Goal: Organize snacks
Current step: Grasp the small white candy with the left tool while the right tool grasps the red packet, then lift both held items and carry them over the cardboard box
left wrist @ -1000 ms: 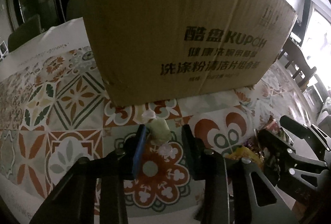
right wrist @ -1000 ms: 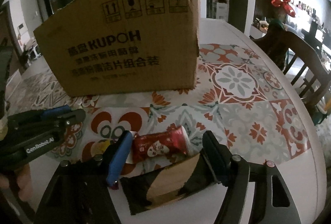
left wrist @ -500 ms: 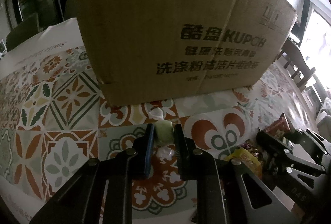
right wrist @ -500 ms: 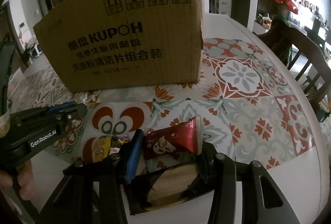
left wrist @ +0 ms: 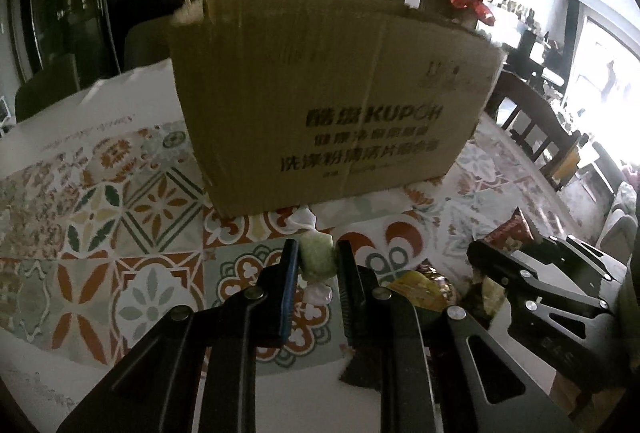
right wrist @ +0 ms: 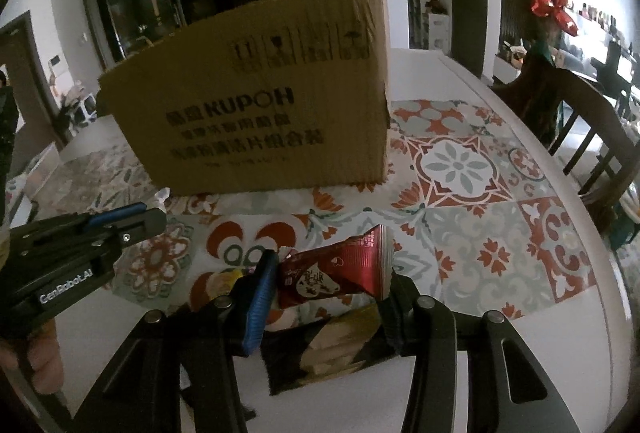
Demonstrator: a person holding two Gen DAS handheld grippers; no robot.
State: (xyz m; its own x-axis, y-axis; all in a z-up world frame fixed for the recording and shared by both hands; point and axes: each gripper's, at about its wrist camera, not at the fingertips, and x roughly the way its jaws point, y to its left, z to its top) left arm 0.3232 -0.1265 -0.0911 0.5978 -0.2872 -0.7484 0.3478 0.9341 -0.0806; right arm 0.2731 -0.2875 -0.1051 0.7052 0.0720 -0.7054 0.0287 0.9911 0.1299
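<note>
My left gripper [left wrist: 317, 258] is shut on a pale green wrapped candy [left wrist: 317, 262] and holds it above the patterned tablecloth, in front of the brown cardboard box [left wrist: 332, 105]. My right gripper [right wrist: 332, 279] is shut on a red snack packet [right wrist: 336, 271], lifted a little off the table; the box [right wrist: 272, 105] stands beyond it. The left gripper also shows at the left of the right wrist view [right wrist: 80, 233]. The right gripper shows at the right of the left wrist view [left wrist: 532, 273].
A yellow wrapped snack [left wrist: 420, 285] and a dark packet [right wrist: 340, 349] lie on the table between the grippers. A clear wrapper [left wrist: 318, 293] lies under the left gripper. Wooden chairs [right wrist: 580, 121] stand at the table's right edge.
The left gripper closed on the green candy and lifted it. The right gripper closed on the red packet and raised it. Both views now sit higher, showing the box's top edge.
</note>
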